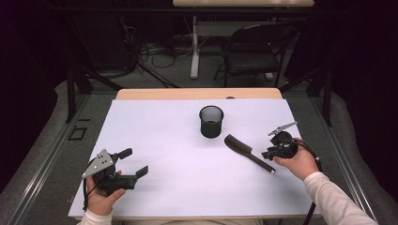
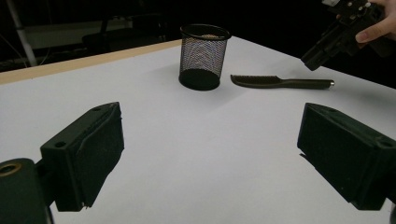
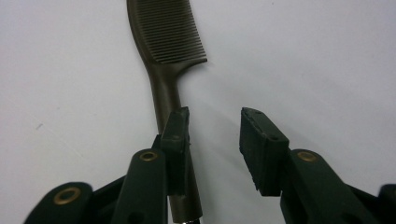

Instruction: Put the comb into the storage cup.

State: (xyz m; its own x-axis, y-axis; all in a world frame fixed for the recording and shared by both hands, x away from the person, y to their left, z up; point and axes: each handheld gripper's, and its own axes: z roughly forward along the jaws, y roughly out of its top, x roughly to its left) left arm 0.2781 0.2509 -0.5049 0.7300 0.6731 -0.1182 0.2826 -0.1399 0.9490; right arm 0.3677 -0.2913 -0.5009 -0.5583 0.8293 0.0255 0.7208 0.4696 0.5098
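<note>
Comb not yet picked up, cup empty.

Left tool (image 1: 133, 162) waits wide open near the desk's (image 1: 155, 140) front left corner; the mesh cup (image 1: 211, 121) stands mid-desk toward the far edge; the comb (image 1: 248, 152) lies flat just right of it, right tool (image 3: 212, 133) partly open, jaws not yet astride the handle.

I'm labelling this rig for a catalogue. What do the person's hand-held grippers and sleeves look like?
Each hand-held gripper is black, with two blocky, rectangular jaws on hinged arms with brass-coloured pivot rings. The left hand-held gripper and the right hand-held gripper each carry a grey three-cornered plate on top and trail a black cable. The person wears light, cream-coloured long sleeves.
</note>
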